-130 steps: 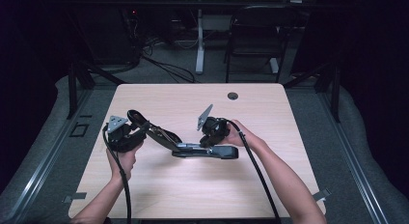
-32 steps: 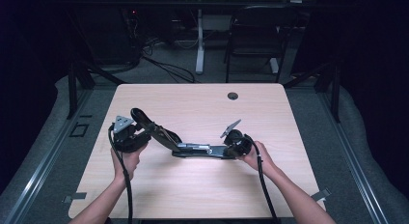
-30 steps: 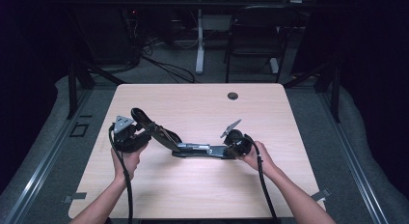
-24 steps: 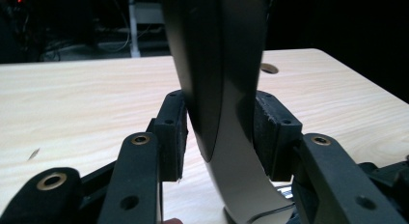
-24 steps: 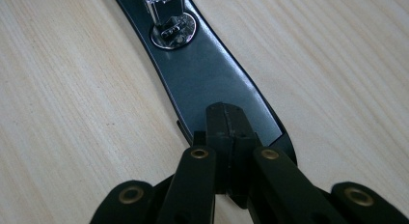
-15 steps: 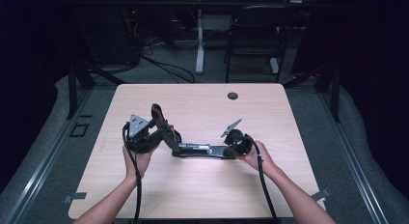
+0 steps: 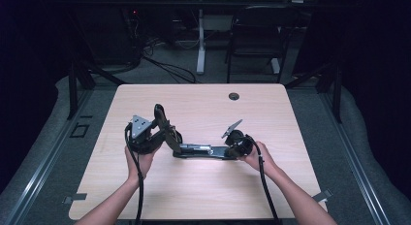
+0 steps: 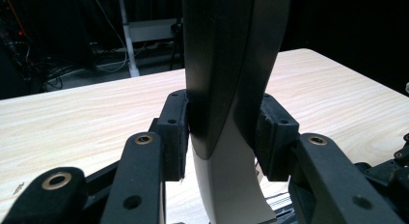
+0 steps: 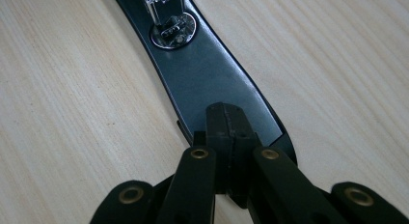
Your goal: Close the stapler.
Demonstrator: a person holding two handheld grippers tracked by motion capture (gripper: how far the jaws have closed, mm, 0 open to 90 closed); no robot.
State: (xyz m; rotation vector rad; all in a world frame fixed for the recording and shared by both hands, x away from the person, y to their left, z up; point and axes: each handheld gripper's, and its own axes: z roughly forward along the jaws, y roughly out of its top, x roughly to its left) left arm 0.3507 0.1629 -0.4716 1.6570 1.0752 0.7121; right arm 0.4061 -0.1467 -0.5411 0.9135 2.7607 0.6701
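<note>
A black stapler lies opened on the wooden table (image 7: 203, 196). Its flat base (image 7: 201, 150) rests on the wood, and its upper arm (image 7: 162, 123) stands tilted up at the left end. My left gripper (image 7: 165, 134) is shut on that arm; in the left gripper view the arm (image 8: 231, 64) rises between the two pads (image 8: 174, 132). My right gripper (image 7: 229, 152) is at the base's right end. In the right gripper view its jaws (image 9: 230, 122) are shut together, tips pressed on the glossy base (image 9: 202, 74) near its rounded end, below the metal anvil (image 9: 169, 21).
A round cable hole (image 7: 234, 96) sits near the table's far edge. Behind the table are a chair (image 7: 254, 45), a desk leg (image 7: 199, 40) and floor cables. Each gripper's cable trails toward the near edge.
My left gripper has moved right toward the hinge and swung the stapler's upper arm more upright. The right gripper earlier slid out to the base's right end and now stays still.
</note>
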